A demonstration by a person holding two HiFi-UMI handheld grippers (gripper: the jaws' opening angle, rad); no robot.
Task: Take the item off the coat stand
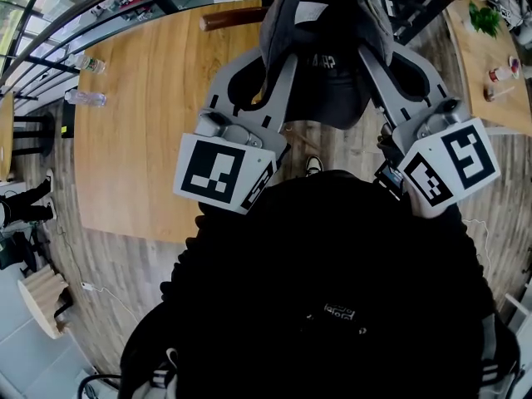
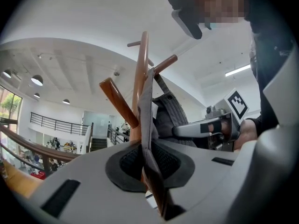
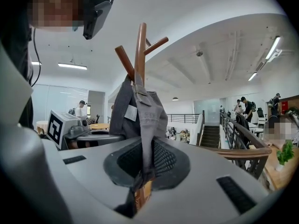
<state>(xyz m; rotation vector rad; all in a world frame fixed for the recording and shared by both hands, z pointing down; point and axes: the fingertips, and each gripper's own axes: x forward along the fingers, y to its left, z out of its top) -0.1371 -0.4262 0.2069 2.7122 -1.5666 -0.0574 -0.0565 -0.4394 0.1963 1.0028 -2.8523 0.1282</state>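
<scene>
Clamped narrow with the left tool point(image 2: 150, 174) on a fold of the grey garment point(image 2: 163, 115). Likewise with the right tool point(image 3: 142, 171), pinching cloth on the opposite side. Draped over the wooden coat stand point(image 3: 139, 50) and hanging from its angled pegs point(image 3: 124, 59), beside the desk point(image 1: 141, 98). Grasp apparently made, lift-off not yet done. Next, probably: raise the 2 tools together to clear the upturned pegs, then draw back without snagging.

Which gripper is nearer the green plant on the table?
Right. The right gripper clamps the grey garment on the side facing the plant; the left gripper clamps its far side.
</scene>
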